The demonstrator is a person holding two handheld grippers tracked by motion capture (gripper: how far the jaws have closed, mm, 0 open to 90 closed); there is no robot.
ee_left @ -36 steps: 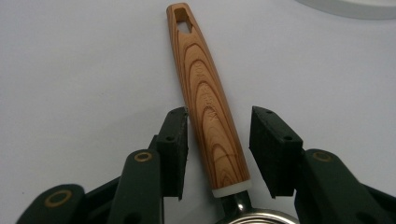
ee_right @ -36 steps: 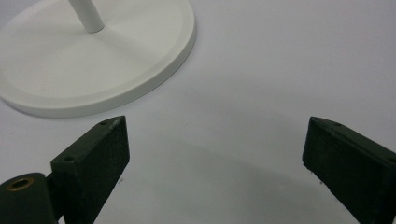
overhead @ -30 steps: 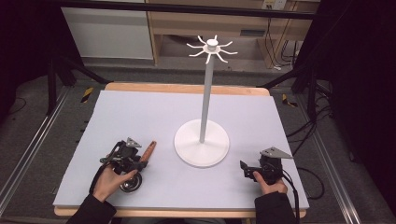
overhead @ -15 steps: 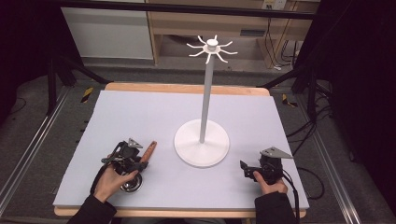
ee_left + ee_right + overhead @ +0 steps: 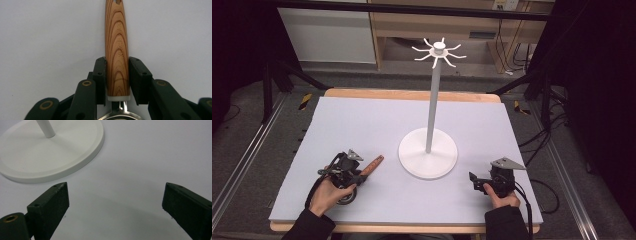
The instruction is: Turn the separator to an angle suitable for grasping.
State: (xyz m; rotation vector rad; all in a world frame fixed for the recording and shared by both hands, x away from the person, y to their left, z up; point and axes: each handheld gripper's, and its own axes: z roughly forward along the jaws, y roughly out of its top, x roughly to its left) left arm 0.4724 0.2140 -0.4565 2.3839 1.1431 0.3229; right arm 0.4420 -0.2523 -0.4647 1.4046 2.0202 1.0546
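Note:
A utensil with a striped wooden handle and a metal end lies on the pale mat. My left gripper is shut on the handle close to its white collar, one pad on each side. In the high view the left gripper is at the front left, and the wooden handle points toward the white stand. The utensil's round metal end sits under the hand. My right gripper rests at the front right, open with nothing between its jaws. Its view has the right gripper over bare mat.
A tall white hook stand rises mid-table from a round base, with several curved hooks at its top. The pale mat covers a wooden table. Black frames and cables surround it.

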